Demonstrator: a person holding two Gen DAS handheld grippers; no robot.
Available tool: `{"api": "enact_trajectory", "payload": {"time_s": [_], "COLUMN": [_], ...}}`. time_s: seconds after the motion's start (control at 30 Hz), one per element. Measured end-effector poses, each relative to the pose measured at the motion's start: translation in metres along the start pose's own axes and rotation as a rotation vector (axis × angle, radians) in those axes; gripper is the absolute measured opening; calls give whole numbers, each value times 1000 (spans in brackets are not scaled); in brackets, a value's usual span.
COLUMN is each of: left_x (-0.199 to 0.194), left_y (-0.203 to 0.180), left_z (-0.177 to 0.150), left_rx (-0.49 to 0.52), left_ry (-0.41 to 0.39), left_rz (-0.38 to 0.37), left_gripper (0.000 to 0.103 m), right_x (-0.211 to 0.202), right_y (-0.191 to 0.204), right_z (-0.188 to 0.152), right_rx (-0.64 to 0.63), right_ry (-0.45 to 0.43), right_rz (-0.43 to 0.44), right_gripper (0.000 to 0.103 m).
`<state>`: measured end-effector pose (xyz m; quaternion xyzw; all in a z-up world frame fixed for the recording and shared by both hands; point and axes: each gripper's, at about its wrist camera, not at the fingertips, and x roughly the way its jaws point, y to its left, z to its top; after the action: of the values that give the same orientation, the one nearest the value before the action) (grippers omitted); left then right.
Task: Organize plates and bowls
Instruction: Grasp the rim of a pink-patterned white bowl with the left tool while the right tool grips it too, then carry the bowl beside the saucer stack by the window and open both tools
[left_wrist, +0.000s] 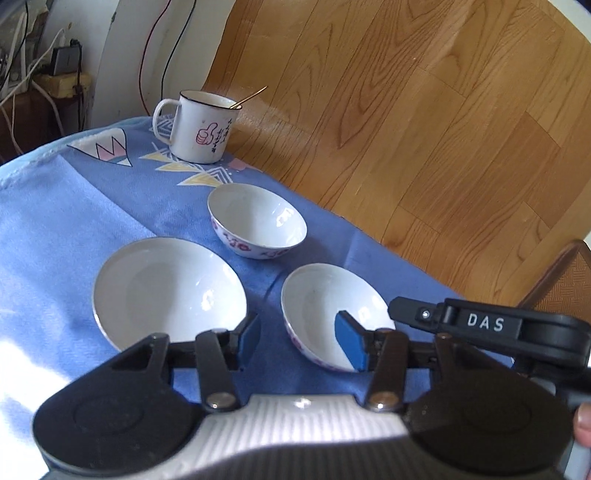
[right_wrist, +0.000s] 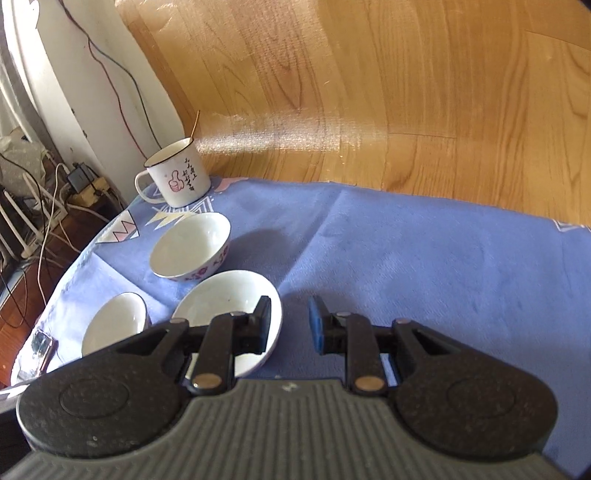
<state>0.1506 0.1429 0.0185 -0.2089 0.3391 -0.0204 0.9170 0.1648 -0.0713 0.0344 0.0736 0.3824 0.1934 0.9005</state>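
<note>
Three white dishes sit on the blue tablecloth (left_wrist: 74, 229): a shallow plate (left_wrist: 170, 291) (right_wrist: 118, 321), a far floral bowl (left_wrist: 258, 218) (right_wrist: 192, 243) and a near floral bowl (left_wrist: 325, 295) (right_wrist: 225, 299). My left gripper (left_wrist: 301, 338) is open; its right pad shows in front of the near bowl's inside, its left pad over bare cloth beside the plate. My right gripper (right_wrist: 290, 325) is open and straddles the near bowl's right rim, one pad inside and one outside, with a gap showing. One of its fingers (left_wrist: 402, 310) reaches that rim in the left wrist view.
A white enamel mug (left_wrist: 199, 129) (right_wrist: 177, 177) with a spoon in it stands near the table's far corner. The table edge drops to wooden floor (left_wrist: 406, 129) behind the bowls. A chair (left_wrist: 561, 280) stands at right, cables and plugs (right_wrist: 55, 199) at left. A small phone-like object (right_wrist: 42, 343) lies near the plate.
</note>
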Motion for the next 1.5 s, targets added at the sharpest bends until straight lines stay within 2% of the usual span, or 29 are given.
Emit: {"api": "enact_trajectory", "payload": {"time_s": [0.1, 0.17, 0.23, 0.57, 0.73, 0.97, 1.0, 1.1, 1.23, 1.33, 1.5], "left_x": [8, 12, 13, -11, -12, -3, -1, 7, 2, -9, -16], "left_y": [-4, -6, -8, -17, -33, -47, -48, -48, -50, -68, -116], "left_z": [3, 4, 3, -14, -18, -27, -28, -30, -28, -31, -48], "left_rx": [2, 2, 7, 63, 104, 144, 146, 146, 126, 162, 217], "left_ry": [4, 13, 24, 6, 34, 72, 79, 102, 110, 92, 129], "left_rz": [10, 11, 6, -2, -37, -43, -47, -39, -59, -84, -194], "left_gripper": [44, 39, 31, 32, 32, 35, 33, 11, 9, 9, 9], "right_x": [10, 17, 20, -24, -37, -37, -37, -38, -50, -73, -126], "right_y": [-1, -3, -4, -24, -36, -51, -52, -55, -53, -54, -77], "right_z": [2, 2, 1, -22, -33, -45, -46, -47, -49, -55, -80], "right_rx": [2, 18, 23, 90, 134, 201, 208, 217, 195, 168, 177], "right_ry": [22, 42, 52, -8, -5, -10, -10, -13, -44, -103, -202], "right_rz": [19, 35, 45, 50, 68, 88, 93, 104, 97, 70, -39], "right_gripper": [26, 22, 6, 6, 7, 6, 6, 6, 6, 7, 7]}}
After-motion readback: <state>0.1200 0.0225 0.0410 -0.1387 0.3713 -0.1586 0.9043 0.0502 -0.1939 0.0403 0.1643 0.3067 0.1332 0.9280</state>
